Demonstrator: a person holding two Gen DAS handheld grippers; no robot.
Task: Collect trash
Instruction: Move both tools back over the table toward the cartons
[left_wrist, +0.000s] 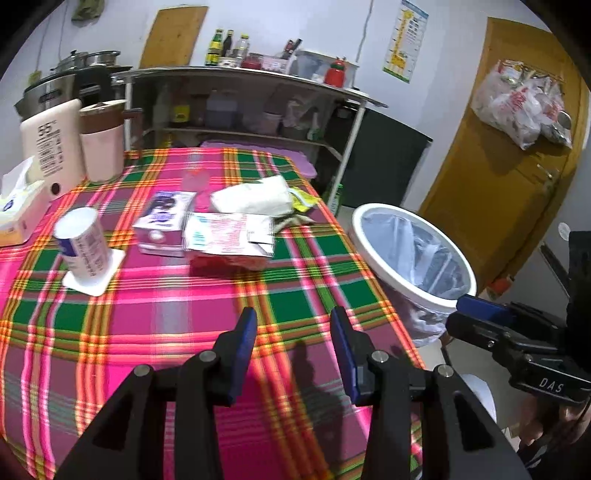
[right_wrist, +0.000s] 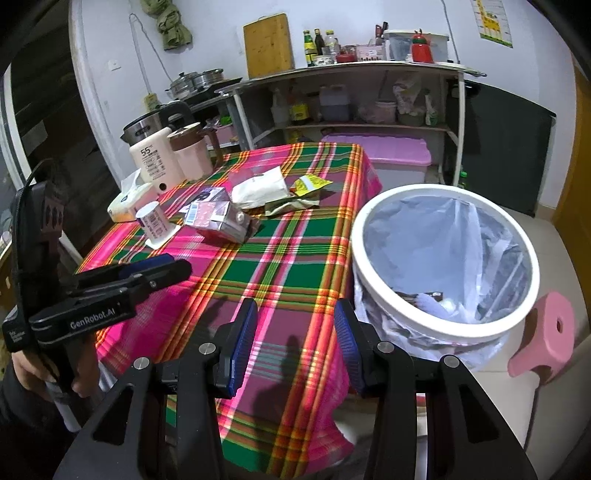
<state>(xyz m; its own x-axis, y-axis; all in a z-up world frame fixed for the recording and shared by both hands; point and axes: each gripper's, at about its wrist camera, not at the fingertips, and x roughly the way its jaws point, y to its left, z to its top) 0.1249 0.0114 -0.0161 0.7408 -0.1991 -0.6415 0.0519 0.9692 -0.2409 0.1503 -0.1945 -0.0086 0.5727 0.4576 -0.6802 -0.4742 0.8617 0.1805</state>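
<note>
Trash lies on the plaid table (left_wrist: 155, 314): a purple milk carton (left_wrist: 164, 221), a flattened red and white carton (left_wrist: 229, 240), a white crumpled bag (left_wrist: 255, 197), a yellow wrapper (left_wrist: 304, 201) and an overturned paper cup (left_wrist: 83, 247). The same pile shows in the right wrist view, with the carton (right_wrist: 221, 218), white bag (right_wrist: 260, 186), yellow wrapper (right_wrist: 308, 183) and cup (right_wrist: 153, 221). The white bin (right_wrist: 445, 325) with a clear liner stands right of the table; it also shows in the left wrist view (left_wrist: 384, 258). My left gripper (left_wrist: 293, 350) and right gripper (right_wrist: 293, 341) are open and empty over the near table edge.
A tissue box (left_wrist: 16, 206), a cream kettle (left_wrist: 50, 147) and a pink jug (left_wrist: 101, 144) stand at the table's far left. A metal shelf (right_wrist: 354, 96) and a pink lidded box (right_wrist: 384, 155) are behind. A pink stool (right_wrist: 543, 339) stands right of the bin.
</note>
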